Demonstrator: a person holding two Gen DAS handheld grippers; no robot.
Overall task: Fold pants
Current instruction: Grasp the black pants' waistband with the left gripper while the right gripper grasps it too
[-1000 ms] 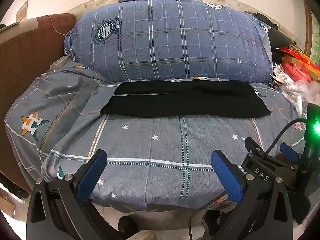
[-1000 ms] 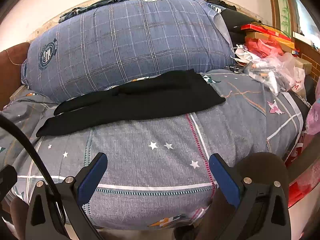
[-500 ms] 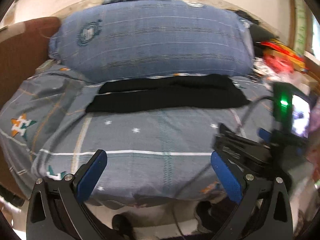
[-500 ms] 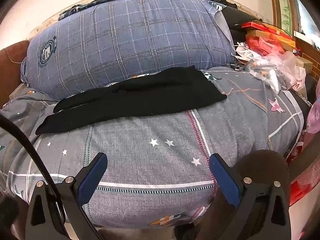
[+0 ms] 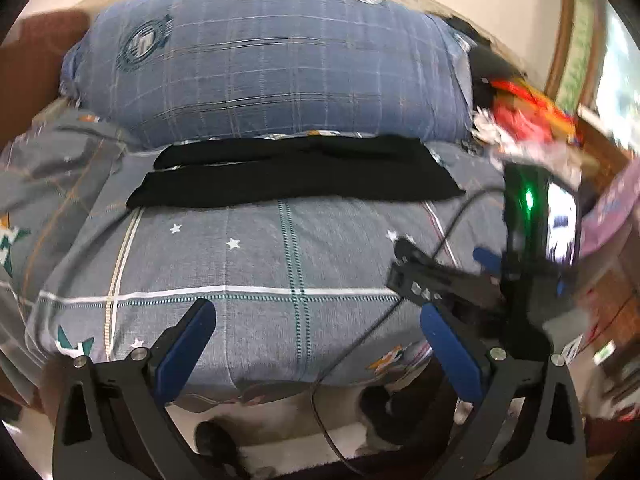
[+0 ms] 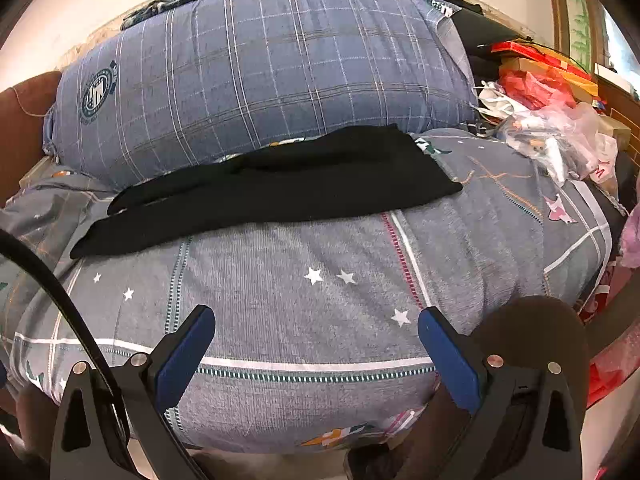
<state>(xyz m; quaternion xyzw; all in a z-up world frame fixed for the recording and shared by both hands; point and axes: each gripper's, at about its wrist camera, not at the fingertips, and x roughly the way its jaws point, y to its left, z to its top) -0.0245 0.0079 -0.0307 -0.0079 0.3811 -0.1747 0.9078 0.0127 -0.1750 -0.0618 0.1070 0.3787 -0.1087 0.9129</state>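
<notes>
Black pants lie flat and lengthwise on the grey star-print bedding, legs to the left, waist to the right; they also show in the right wrist view. My left gripper is open and empty, held off the near edge of the bed, well short of the pants. My right gripper is open and empty, also at the near edge; its body shows in the left wrist view to the right of the left gripper.
A big blue plaid pillow lies right behind the pants. Plastic bags and red packages are piled at the bed's right. A brown headboard stands at the left. A black cable crosses the lower left of the right wrist view.
My left gripper has swung to the right and slightly closer to the bed, so the right gripper's body now shows larger in its view. The right gripper has barely moved. The pants lie unmoved.
</notes>
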